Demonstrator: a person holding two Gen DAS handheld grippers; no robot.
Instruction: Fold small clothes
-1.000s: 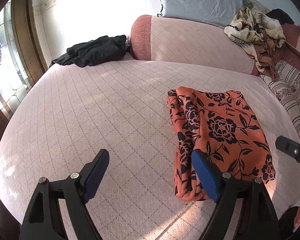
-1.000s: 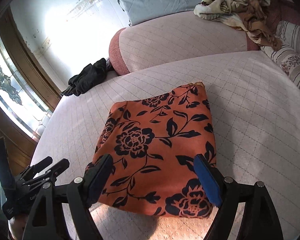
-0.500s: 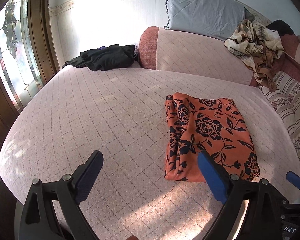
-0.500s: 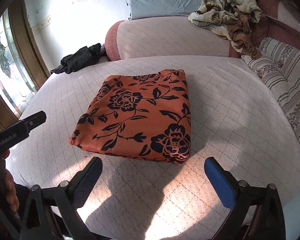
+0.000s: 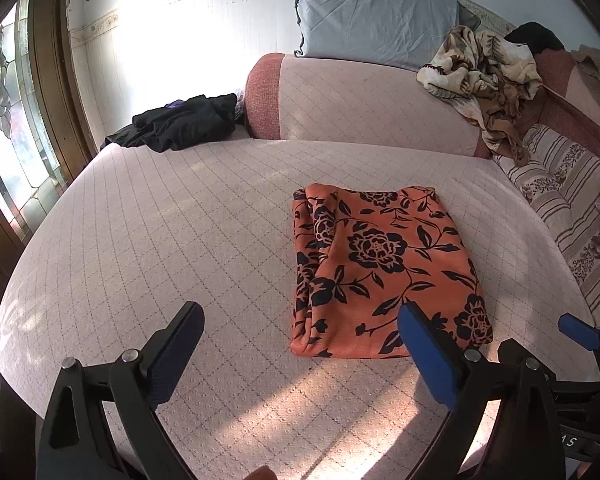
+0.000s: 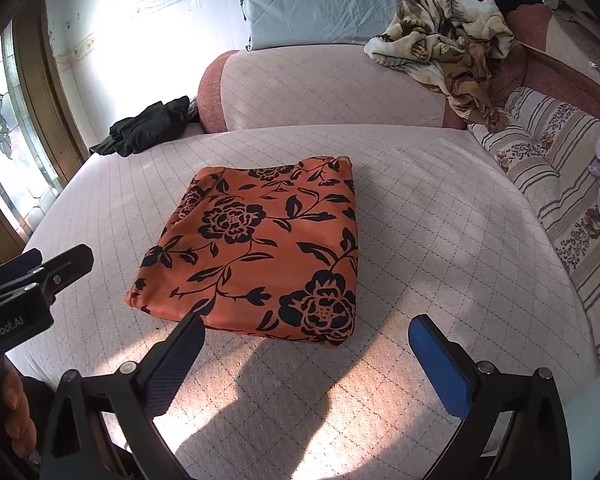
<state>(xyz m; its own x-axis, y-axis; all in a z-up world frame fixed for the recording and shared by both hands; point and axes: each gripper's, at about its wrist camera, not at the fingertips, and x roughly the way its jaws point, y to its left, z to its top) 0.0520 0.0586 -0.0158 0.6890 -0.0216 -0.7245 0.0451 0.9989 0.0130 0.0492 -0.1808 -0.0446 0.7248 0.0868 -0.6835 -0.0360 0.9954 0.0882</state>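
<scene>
Right gripper point(image 6: 302, 340) jaws wide apart, empty, having just opened; folded orange floral garment point(image 6: 260, 252) lies flat on the quilted bed point(image 6: 440, 220) just ahead. Left gripper point(image 5: 300, 340) likewise spread, garment point(image 5: 380, 272) ahead, rightward.

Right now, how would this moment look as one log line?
orange floral garment: folded, lying free on bed | left gripper: open, empty | right gripper: open, empty

Left gripper point(image 5: 300, 344) angled downward, jaws just opened wide, nothing between them, right gripper point(image 6: 306, 354) at its 3 o'clock, likewise wide and empty
</scene>
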